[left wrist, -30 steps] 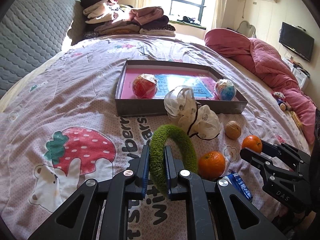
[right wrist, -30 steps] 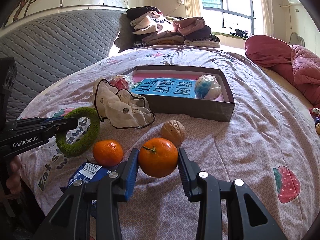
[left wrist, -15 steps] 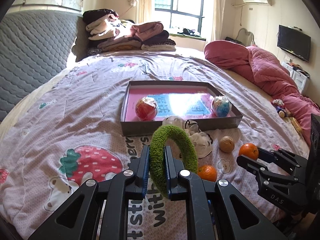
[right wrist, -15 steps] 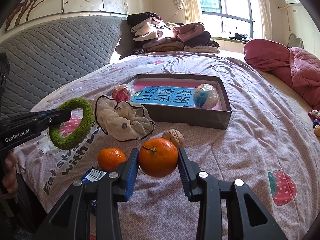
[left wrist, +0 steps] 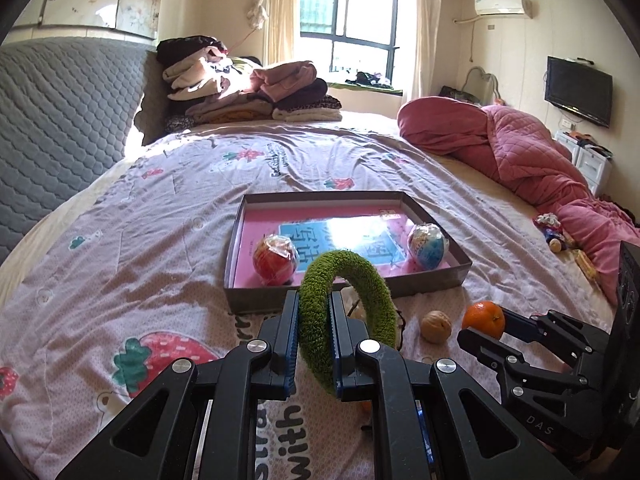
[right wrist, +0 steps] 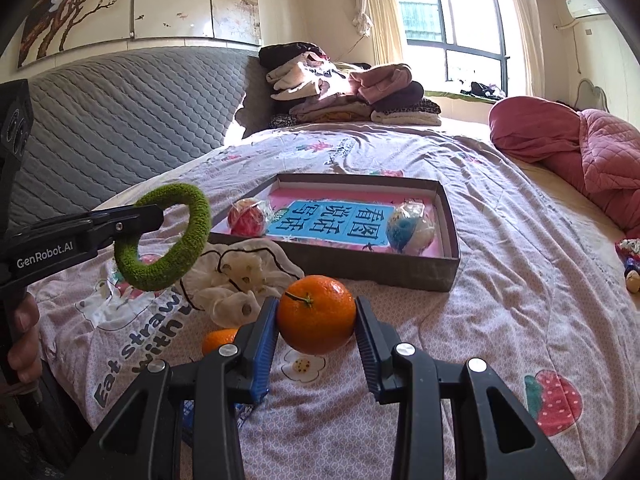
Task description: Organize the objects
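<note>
While clamped (both claws), box rim (left wrist: 344, 289) near.

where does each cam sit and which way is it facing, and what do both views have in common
Left wrist: sits on the left gripper, looking forward and down along its fingers across the bed toward the box and window; its fingers clamp the green ring; the right gripper shows at right.
Right wrist: sits on the right gripper, facing the box and headboard; its fingers grip an orange; the left gripper and a hand show at left.
Shared: box, ring, orange, both grippers.
</note>
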`<control>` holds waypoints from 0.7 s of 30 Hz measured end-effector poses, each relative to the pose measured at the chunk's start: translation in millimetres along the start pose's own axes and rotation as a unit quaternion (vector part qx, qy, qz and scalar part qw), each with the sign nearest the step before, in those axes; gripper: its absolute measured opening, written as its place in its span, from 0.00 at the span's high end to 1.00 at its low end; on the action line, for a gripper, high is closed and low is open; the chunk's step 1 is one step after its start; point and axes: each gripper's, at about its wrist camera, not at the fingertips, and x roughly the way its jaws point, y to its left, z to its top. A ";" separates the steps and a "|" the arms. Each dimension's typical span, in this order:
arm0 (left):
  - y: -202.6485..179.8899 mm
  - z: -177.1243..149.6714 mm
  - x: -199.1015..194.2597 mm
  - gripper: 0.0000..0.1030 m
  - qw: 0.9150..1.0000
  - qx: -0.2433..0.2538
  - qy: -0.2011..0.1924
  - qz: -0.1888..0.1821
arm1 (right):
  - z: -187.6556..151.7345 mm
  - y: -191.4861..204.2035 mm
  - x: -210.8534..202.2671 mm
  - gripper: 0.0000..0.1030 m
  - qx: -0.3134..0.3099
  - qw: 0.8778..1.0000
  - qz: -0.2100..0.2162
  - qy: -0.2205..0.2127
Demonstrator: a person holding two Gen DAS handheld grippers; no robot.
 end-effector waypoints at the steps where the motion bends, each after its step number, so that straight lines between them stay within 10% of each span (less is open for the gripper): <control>1: -0.3 1.9 1.1 0.87 1.000 0.000 -0.001 -0.001 | 2.4 -0.1 0.4 0.64 -0.001 1.000 -0.001 -0.002; 21: -5.4 20.4 20.9 0.87 1.000 0.010 -0.009 -0.006 | 37.4 -6.8 9.1 0.63 -0.013 0.999 -0.006 -0.030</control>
